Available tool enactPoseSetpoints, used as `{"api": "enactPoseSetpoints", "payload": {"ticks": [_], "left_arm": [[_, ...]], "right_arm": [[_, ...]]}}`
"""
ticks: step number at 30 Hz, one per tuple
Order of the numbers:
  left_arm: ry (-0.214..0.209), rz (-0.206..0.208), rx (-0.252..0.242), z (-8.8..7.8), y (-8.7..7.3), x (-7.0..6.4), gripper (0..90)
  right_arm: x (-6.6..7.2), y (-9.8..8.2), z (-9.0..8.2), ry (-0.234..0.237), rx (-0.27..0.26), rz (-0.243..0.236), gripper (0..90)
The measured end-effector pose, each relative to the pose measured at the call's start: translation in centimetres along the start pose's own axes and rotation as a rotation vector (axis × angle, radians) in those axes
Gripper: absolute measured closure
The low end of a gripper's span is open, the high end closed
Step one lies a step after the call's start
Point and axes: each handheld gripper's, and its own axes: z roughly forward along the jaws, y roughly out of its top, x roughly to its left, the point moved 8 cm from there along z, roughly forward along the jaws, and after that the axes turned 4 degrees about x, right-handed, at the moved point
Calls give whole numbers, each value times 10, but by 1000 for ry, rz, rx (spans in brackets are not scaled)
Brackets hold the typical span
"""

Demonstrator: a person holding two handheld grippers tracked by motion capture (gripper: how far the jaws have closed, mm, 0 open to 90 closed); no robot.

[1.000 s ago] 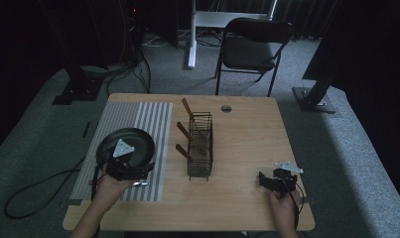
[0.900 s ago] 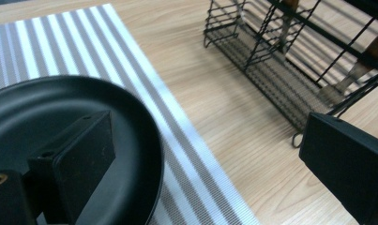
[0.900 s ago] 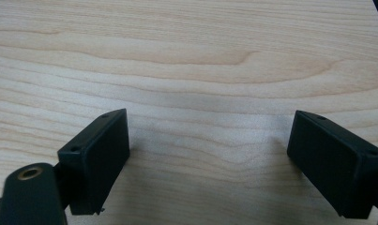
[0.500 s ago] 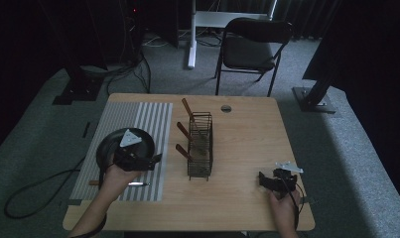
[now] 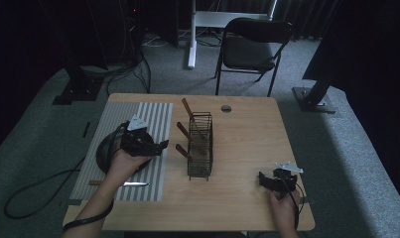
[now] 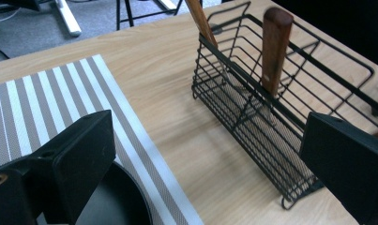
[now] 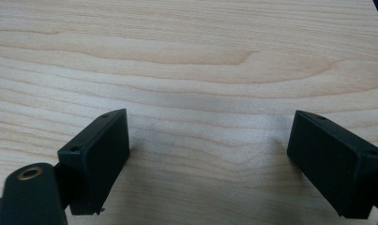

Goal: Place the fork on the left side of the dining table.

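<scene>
Over the striped mat (image 5: 138, 116), the left gripper (image 5: 158, 146) has swung off the pan (image 5: 104, 153) toward the wire rack (image 5: 200, 144), jaws wide and empty; right gripper (image 5: 264, 179) rests wide too.

left gripper (image 5: 160, 145): fingers wide apart, raised, angled right | right gripper (image 5: 263, 179): fingers wide apart, low

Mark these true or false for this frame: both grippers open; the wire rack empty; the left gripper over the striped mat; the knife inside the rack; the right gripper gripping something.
1. Both the left gripper and the right gripper are open. True.
2. The wire rack is empty. False: wooden-handled utensils stand in it.
3. The left gripper is over the striped mat. True.
4. The knife is in the rack. False: it lies on the mat.
5. The right gripper grips something. False: bare table shows between its fingers.
</scene>
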Motion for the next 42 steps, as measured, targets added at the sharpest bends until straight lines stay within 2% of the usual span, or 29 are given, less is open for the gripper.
{"api": "enactPoseSetpoints", "payload": {"ticks": [4, 9, 17, 18, 22, 23, 25, 26, 27, 28, 30, 31, 35, 36, 41, 42], "left_arm": [[-31, -21, -6, 4, 6, -1, 41], [-58, -16, -15, 7, 19, -9, 41], [-65, 12, 2, 17, 29, -19, 51], [-54, 10, 14, 23, 32, -20, 98], [-74, -1, 28, 32, 34, -24, 99], [-83, -7, 27, 34, 34, -25, 143], [-96, -16, 31, 38, 35, -26, 153], [-93, -12, 31, 40, 35, -27, 174], [-80, -6, 35, 41, 35, -27, 246], [-80, -10, 43, 43, 35, -27, 280], [-124, -31, 40, 46, 35, -29, 303], [-137, -38, 35, 47, 36, -30, 368], [-149, -37, 33, 48, 36, -33, 390], [-165, -33, 37, 53, 35, -37, 422], [-152, -42, 40, 61, 34, -39, 443], [-163, -49, 40, 63, 33, -41, 446]], "right_arm": [[0, 0, 0, 0, 0, 0, 129], [0, 0, 0, 0, 0, 0, 129], [0, 0, 0, 0, -1, 2, 129], [0, 0, 0, 0, 0, 1, 129], [0, 0, 0, 0, 0, 1, 129], [0, 0, 0, 0, 0, 1, 129], [0, 0, 0, 0, 0, 0, 129], [0, 0, 0, 0, 0, 0, 129], [0, 0, 0, 0, 0, 0, 129], [0, 0, 0, 0, 0, 0, 129], [0, 0, 0, 0, 0, 0, 129], [0, 0, 0, 0, 0, 0, 129], [0, 0, 0, 0, 0, 0, 129], [0, 0, 0, 0, 0, 0, 129], [0, 0, 0, 0, 0, 0, 129], [0, 0, 0, 0, 0, 0, 129]]}}
